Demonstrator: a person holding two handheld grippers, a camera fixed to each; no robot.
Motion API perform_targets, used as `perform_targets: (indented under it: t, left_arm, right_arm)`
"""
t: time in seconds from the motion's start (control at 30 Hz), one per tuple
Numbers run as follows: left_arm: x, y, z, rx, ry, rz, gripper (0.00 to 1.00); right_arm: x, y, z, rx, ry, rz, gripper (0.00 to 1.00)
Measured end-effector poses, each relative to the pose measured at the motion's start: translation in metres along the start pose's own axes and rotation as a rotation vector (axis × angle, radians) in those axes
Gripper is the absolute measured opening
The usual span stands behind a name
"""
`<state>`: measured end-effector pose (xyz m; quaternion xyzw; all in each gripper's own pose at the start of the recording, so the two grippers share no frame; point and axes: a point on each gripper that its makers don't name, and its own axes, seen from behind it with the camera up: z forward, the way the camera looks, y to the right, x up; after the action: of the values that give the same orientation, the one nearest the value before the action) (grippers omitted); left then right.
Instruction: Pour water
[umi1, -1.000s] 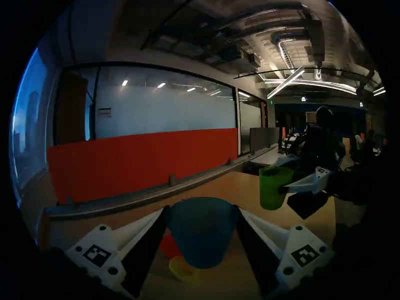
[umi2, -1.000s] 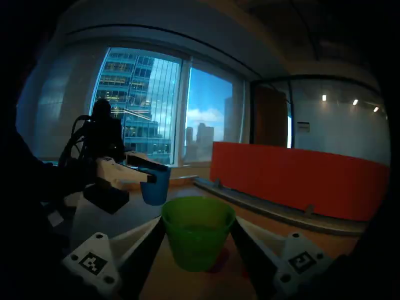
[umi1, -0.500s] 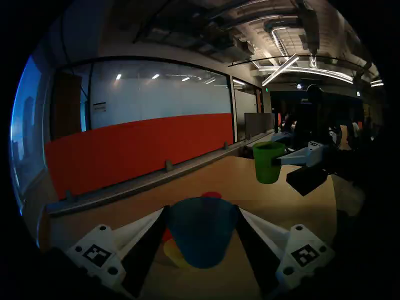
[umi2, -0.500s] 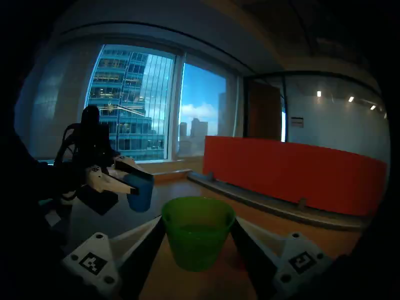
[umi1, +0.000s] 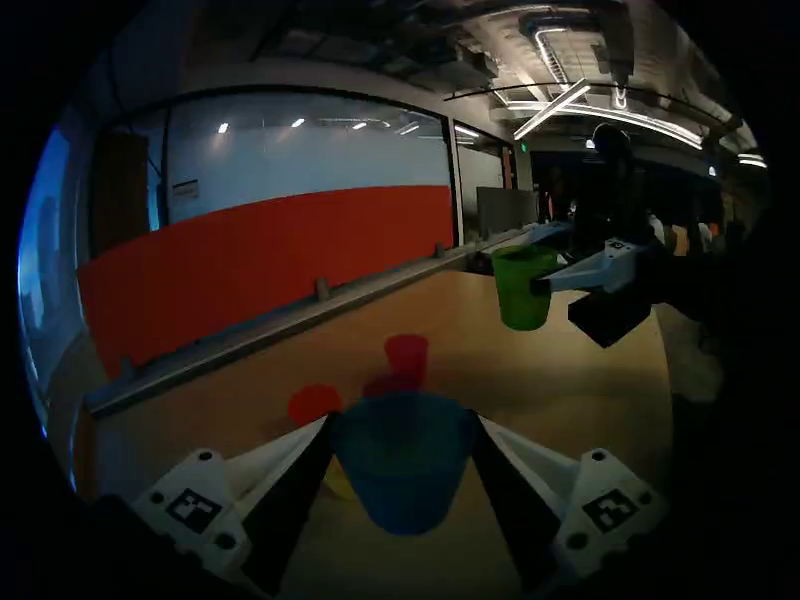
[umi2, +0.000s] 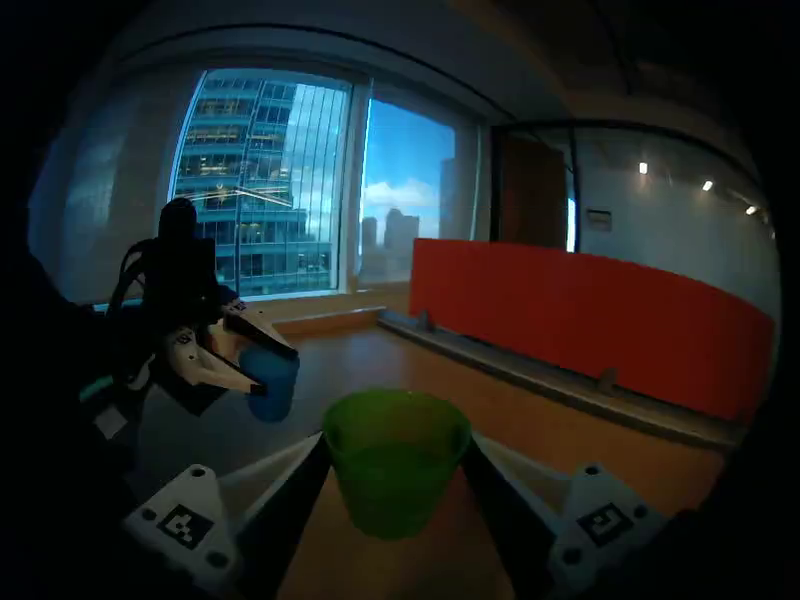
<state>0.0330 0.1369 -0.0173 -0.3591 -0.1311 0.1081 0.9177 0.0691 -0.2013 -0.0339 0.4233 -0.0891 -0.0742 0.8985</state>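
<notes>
In the left gripper view my left gripper (umi1: 402, 460) is shut on a blue cup (umi1: 402, 472), held upright above the wooden table (umi1: 560, 385). My right gripper (umi1: 545, 283) appears farther off at the right, holding a green cup (umi1: 520, 288) in the air. In the right gripper view my right gripper (umi2: 396, 478) is shut on the green cup (umi2: 395, 478), which looks to hold liquid. At the left of that view the left gripper (umi2: 258, 370) carries the blue cup (umi2: 270, 381).
On the table stand a red cup (umi1: 406, 360), a second red cup or disc (umi1: 314, 403) and a yellow thing (umi1: 338, 482) half hidden behind the blue cup. An orange partition (umi1: 270, 260) and a rail run along the far edge. Tall windows (umi2: 270, 185) stand behind the left gripper.
Both grippers have risen with their cups, so the table lies lower in both views. The red cups have come into sight beyond the blue cup. Both grips hold as before.
</notes>
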Motion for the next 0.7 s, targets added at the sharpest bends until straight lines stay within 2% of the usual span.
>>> perform_targets:
  t: [0.27,0.7]
  left_arm:
    - [-0.026,0.013,0.008,-0.029,-0.066,0.017,0.9]
    - [-0.071,0.021,0.017,-0.059,-0.174,0.028,0.91]
  right_arm:
    - [-0.023,0.004,-0.004,0.008,-0.064,0.008,0.9]
    - [-0.065,0.011,-0.007,0.016,-0.186,0.008,0.9]
